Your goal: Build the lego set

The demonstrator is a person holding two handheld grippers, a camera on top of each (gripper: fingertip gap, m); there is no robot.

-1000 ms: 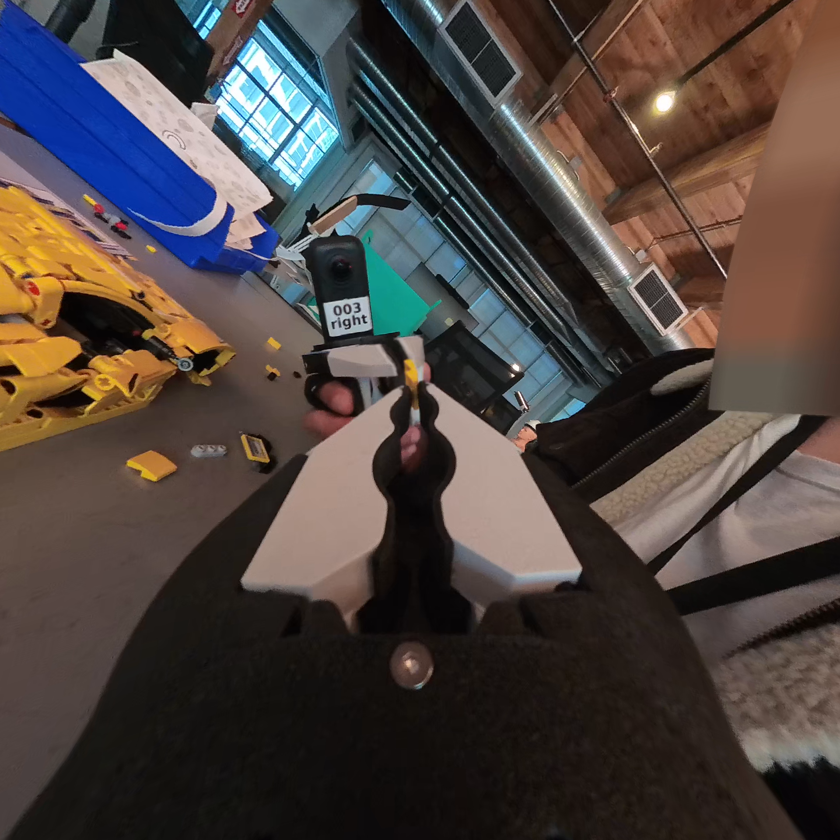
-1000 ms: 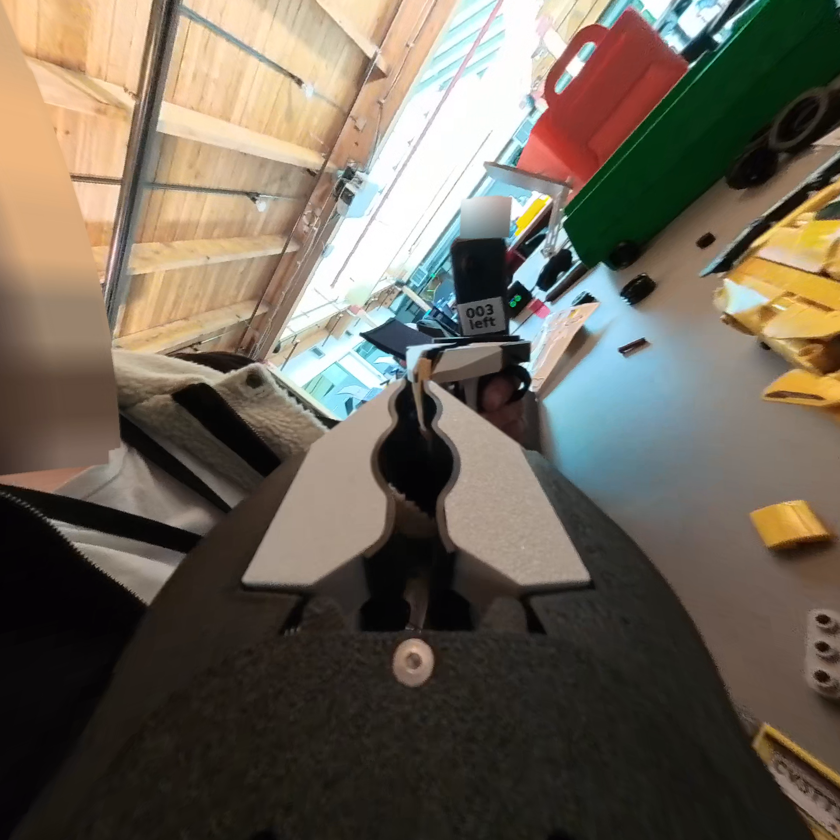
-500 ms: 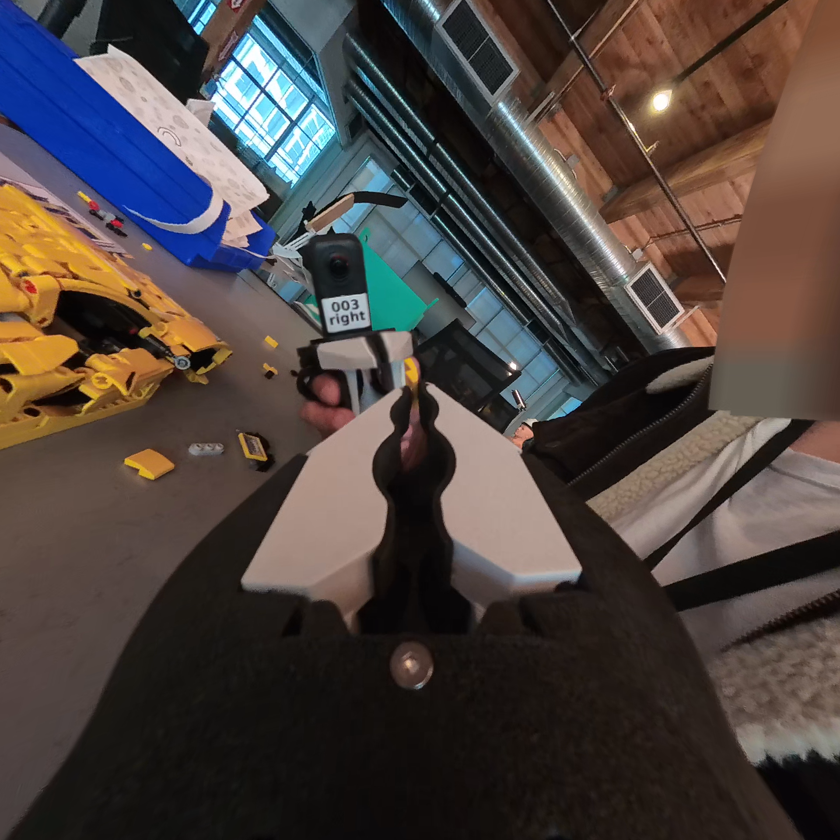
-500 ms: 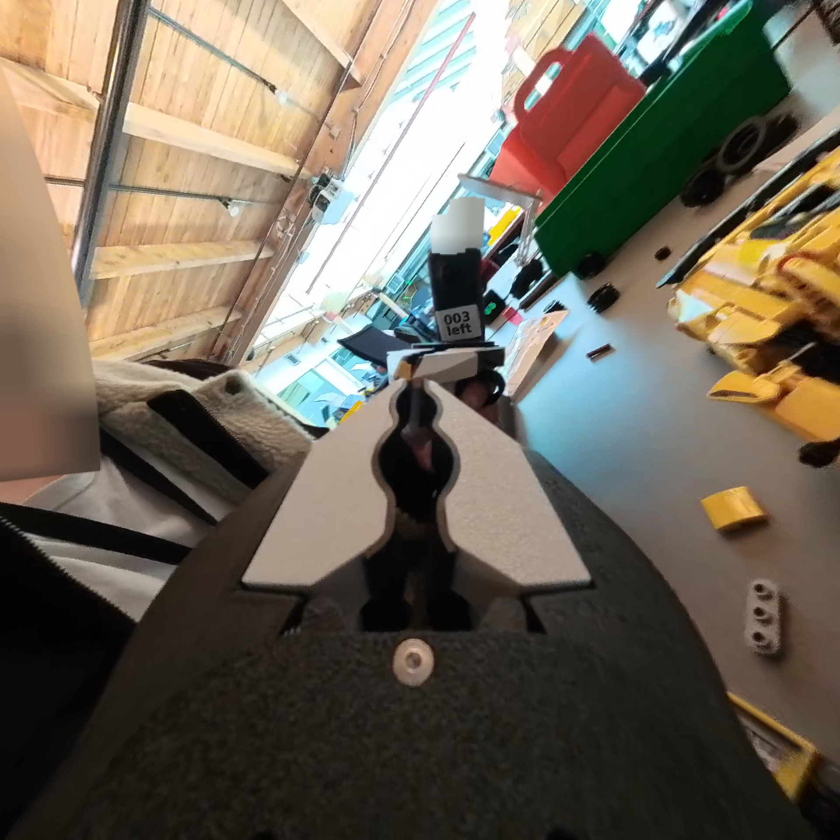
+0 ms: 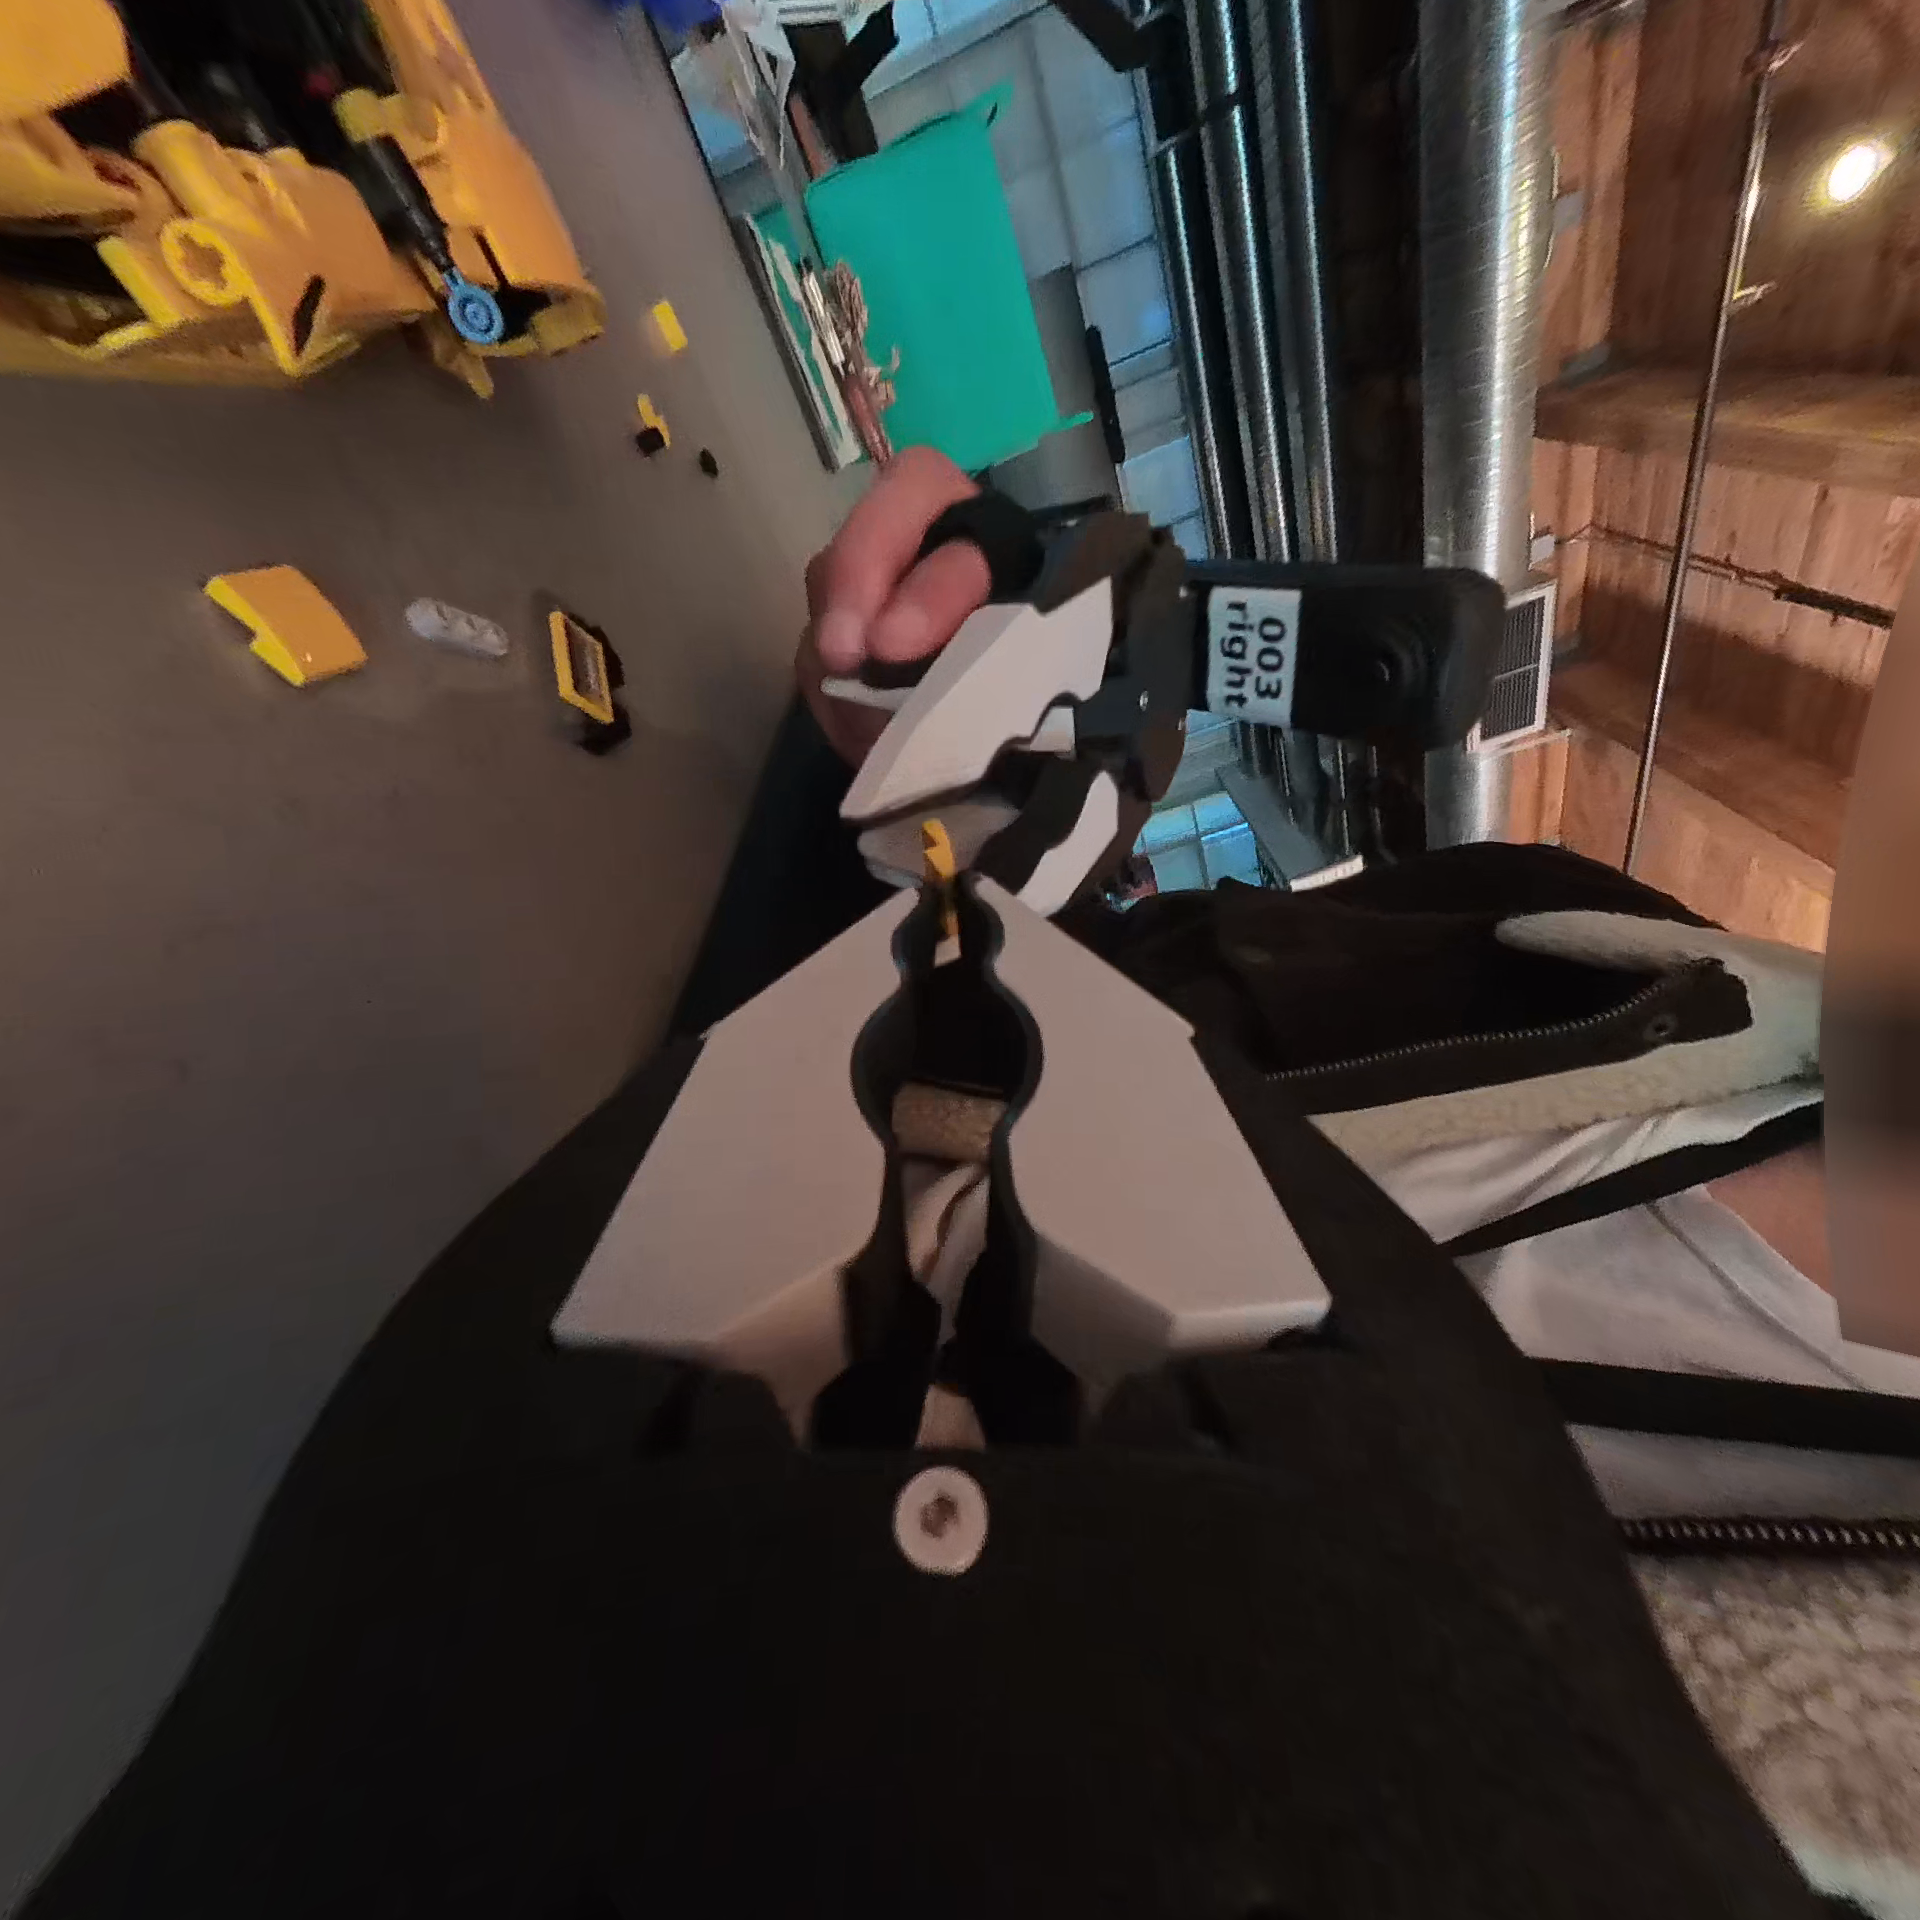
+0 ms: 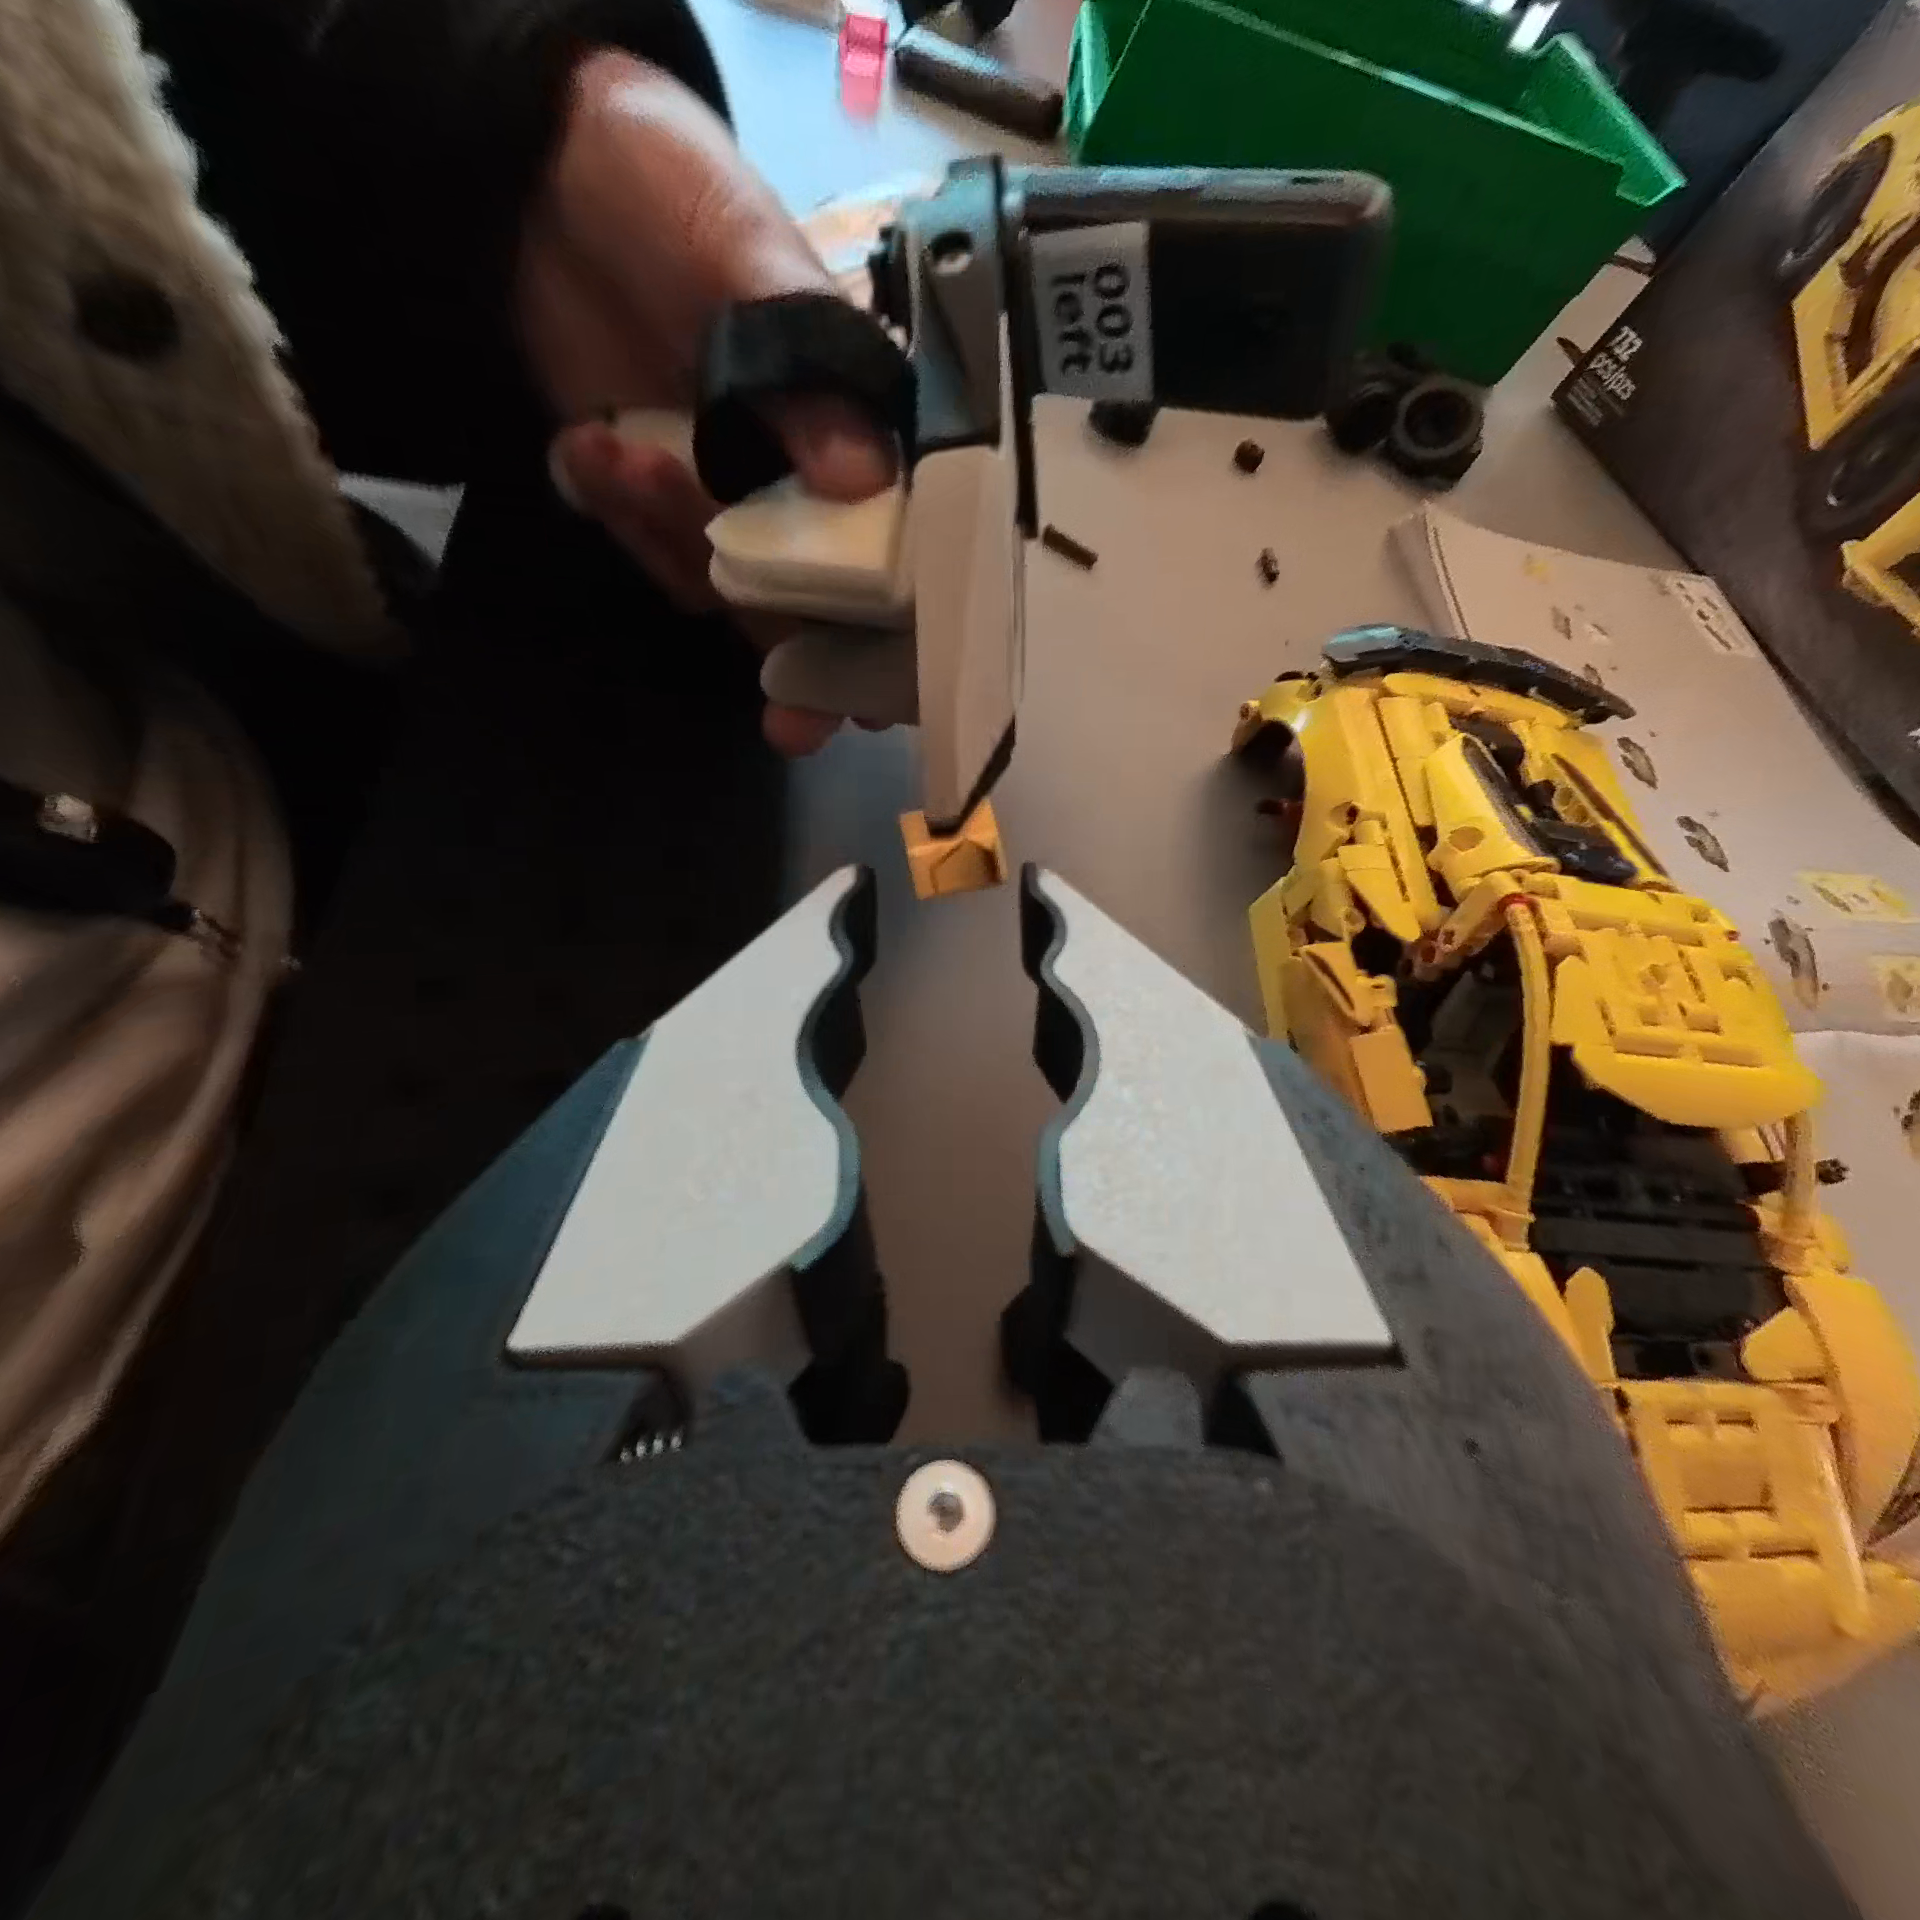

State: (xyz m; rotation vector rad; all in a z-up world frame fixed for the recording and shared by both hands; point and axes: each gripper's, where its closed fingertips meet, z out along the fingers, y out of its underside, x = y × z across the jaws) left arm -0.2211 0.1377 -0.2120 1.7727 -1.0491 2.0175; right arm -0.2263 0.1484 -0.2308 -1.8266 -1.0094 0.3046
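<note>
Holding a small yellow piece (image 5: 938,891) at the tip of the left tongs (image 5: 940,914), pinched tight between the two fingers, lifted clear of the worktop (image 5: 312,935); piece seen again from the other side (image 6: 951,854) as a little wedge-shaped brick hanging just beyond the right tongs (image 6: 948,891); right tongs spread apart, empty, one finger either side of the piece but not touching it; looks like a hand-over or re-grip in mid-air, judged from the pose only.

Relative to the piece: yellow car (image 6: 1538,1039), partly built, lying on the worktop off to the right in the right wrist view, well apart; green bin (image 6: 1351,114) beyond it; black tyres (image 6: 1413,416) near the bin; loose bits on the worktop in the left wrist view, namely a curved yellow panel (image 5: 283,623), a small white beam (image 5: 455,628) and a yellow-and-black tile (image 5: 584,665), all well below and to the left.

Handling, as a judgement: light, rigid, smooth plastic, so prone to twisting or popping out of a pinch; small enough to vanish if dropped; best taken across two flat opposite faces, squarely, close to the fingertips, leaving studs or holes free for mating; firm but not crushing; closing the right tongs before easing the left, lest the piece fall.
</note>
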